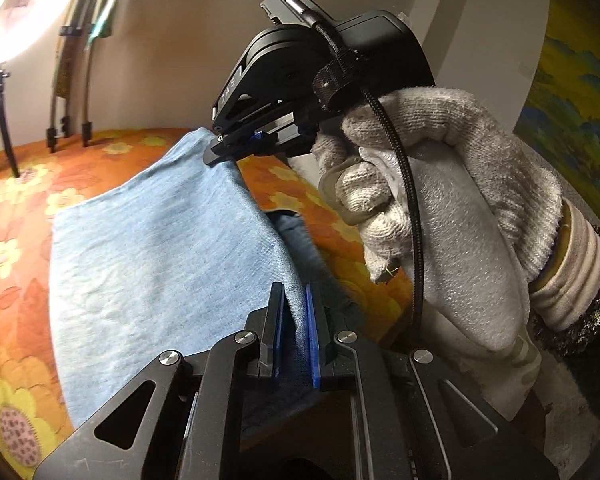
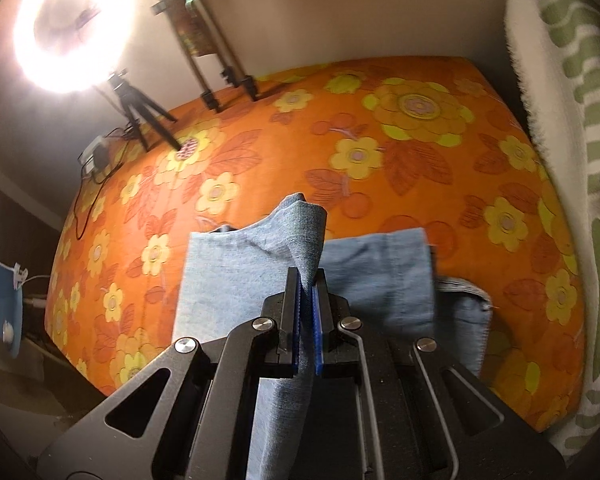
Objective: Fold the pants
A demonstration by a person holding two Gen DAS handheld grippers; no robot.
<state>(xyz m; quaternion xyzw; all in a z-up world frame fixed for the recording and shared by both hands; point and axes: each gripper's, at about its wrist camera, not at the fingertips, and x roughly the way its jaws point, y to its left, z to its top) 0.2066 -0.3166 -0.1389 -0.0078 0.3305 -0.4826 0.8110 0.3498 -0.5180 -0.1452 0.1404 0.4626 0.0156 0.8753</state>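
Light blue denim pants (image 1: 148, 264) hang lifted above an orange flowered bed cover (image 1: 12, 240). My left gripper (image 1: 294, 292) is shut on the near edge of the pants. My right gripper (image 1: 224, 152), held by a gloved hand (image 1: 440, 208), is shut on the far corner of the same edge. In the right wrist view my right gripper (image 2: 309, 276) pinches a raised fold of the pants (image 2: 236, 276), with the rest of the cloth hanging below over the bed cover (image 2: 380, 128).
A lit ring light (image 2: 74, 26) on a tripod (image 2: 140, 120) stands at the bed's far left. Stand legs (image 2: 228, 80) rest at the far edge. A white and green patterned cushion (image 2: 580, 160) lies along the right.
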